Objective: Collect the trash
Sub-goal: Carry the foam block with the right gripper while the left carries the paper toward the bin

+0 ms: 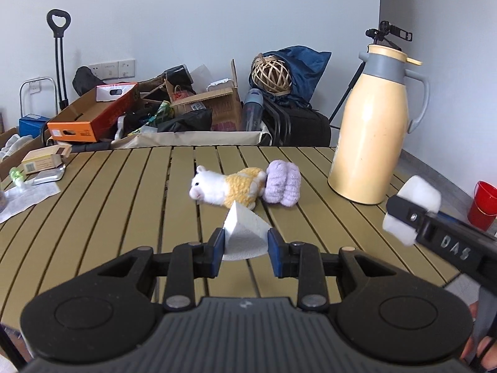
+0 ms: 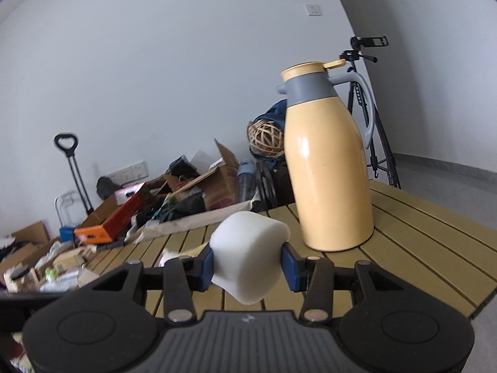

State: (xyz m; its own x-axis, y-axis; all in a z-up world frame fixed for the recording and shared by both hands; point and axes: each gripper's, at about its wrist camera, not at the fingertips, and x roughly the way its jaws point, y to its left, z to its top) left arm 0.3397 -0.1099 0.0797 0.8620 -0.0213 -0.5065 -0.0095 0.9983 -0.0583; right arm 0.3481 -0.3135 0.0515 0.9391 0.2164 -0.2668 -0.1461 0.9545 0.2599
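My left gripper (image 1: 244, 248) is shut on a white wedge-shaped foam scrap (image 1: 243, 231), held above the slatted olive table (image 1: 108, 205). In the right wrist view my right gripper (image 2: 247, 264) is shut on a rounded white foam block (image 2: 248, 255), its blue pads (image 2: 289, 267) pressing both sides. That same foam block (image 1: 417, 200) and the right gripper (image 1: 413, 214) show at the right edge of the left wrist view, lifted over the table's right side.
A tall cream thermos jug (image 1: 374, 130) stands at the table's right. A plush llama (image 1: 226, 186) and a lilac fluffy roll (image 1: 283, 183) lie mid-table. Paper and small boxes (image 1: 40, 164) lie at the left edge. A red bucket (image 1: 483, 205) sits on the floor at right. Cluttered cardboard boxes (image 1: 205, 105) stand behind.
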